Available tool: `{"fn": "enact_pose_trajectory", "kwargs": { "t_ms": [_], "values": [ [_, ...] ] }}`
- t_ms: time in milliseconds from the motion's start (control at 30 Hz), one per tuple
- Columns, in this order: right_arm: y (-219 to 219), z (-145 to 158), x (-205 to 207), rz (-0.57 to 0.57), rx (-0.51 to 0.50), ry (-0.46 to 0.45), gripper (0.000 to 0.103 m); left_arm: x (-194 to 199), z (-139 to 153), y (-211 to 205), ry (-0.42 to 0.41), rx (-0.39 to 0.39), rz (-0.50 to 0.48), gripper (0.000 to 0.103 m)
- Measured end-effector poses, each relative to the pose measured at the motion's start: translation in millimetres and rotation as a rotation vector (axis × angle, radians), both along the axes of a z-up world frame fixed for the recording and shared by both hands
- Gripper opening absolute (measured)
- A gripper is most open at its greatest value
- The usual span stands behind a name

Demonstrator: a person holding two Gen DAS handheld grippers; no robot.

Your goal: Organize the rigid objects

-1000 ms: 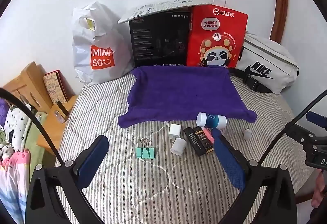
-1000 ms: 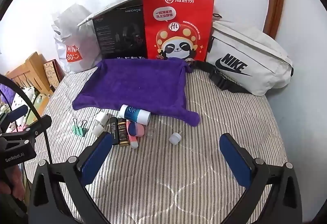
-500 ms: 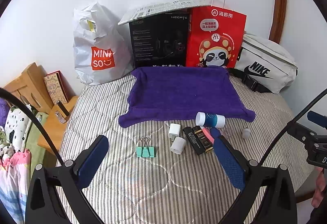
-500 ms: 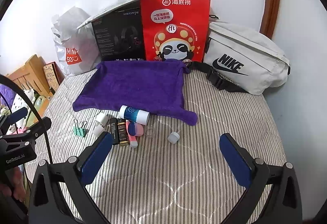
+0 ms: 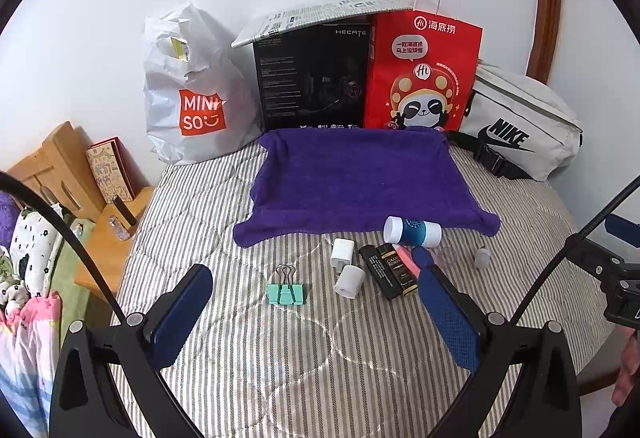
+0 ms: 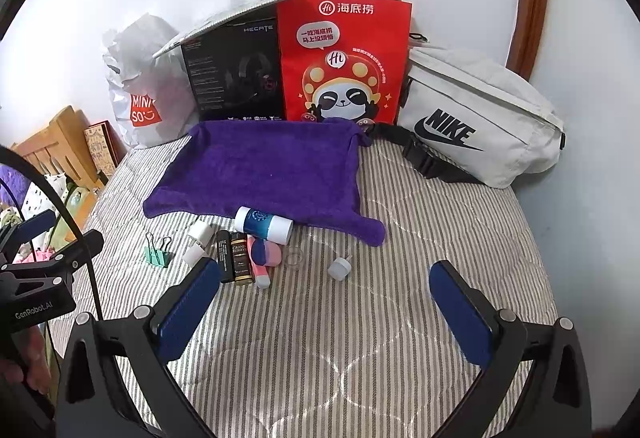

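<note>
A purple cloth (image 5: pixel 360 182) (image 6: pixel 264 174) lies flat on the striped bed. Along its near edge lie small objects: a blue-and-white bottle (image 5: pixel 412 232) (image 6: pixel 263 223), a white charger plug (image 5: pixel 343 251), a white cap (image 5: pixel 349 280), two dark boxes (image 5: pixel 390 270) (image 6: pixel 235 256), a pink eraser-like piece (image 6: pixel 264 256), a green binder clip (image 5: pixel 286 288) (image 6: pixel 157 252) and a small white cap (image 6: pixel 340 269). My left gripper (image 5: pixel 316 312) is open and empty above the bed, near the clip. My right gripper (image 6: pixel 326 308) is open and empty, nearer than the small white cap.
At the back stand a white Miniso bag (image 5: pixel 188 94), a black box (image 5: pixel 312 74), a red paper bag (image 5: pixel 424 74) and a white Nike bag (image 5: pixel 520 126). A wooden side table (image 5: pixel 108 234) sits left of the bed.
Both grippers have drawn back and tilted slightly, so the objects sit a little higher in view. Nothing was touched.
</note>
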State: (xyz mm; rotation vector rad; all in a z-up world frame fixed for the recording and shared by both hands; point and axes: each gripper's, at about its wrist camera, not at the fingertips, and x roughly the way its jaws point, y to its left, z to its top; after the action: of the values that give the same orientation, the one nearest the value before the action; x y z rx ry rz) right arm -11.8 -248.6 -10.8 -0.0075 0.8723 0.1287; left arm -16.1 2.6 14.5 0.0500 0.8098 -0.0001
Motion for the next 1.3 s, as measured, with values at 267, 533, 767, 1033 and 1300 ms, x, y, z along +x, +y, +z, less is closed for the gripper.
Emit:
{"fn": "enact_pose_trajectory", "kwargs": {
  "t_ms": [267, 533, 767, 1033, 1300],
  "values": [
    [0.0, 2.3, -1.6, -0.001, 0.004, -0.003, 0.103, -0.8, -0.6, 1.1, 0.01, 0.004, 0.0, 0.103],
    [-0.1, 2.9, -1.8, -0.002, 0.004, -0.004, 0.103, -0.5, -1.5, 1.4, 0.015, 0.003, 0.001, 0.103],
    [1.1, 3.0, -1.5, 0.001, 0.002, -0.001, 0.103, 0.6, -3.0, 1.1, 0.02, 0.005, 0.002, 0.103],
    [2.2, 2.0, -1.9, 0.003, -0.001, 0.004, 0.103, 2.5, -6.0, 1.7, 0.028, 0.009, 0.005, 0.103],
    [3.5, -0.3, -0.5, -0.001, -0.002, 0.01, 0.103, 4.8, -7.0, 1.8, 0.034, 0.009, 0.004, 0.103]
  ]
}}
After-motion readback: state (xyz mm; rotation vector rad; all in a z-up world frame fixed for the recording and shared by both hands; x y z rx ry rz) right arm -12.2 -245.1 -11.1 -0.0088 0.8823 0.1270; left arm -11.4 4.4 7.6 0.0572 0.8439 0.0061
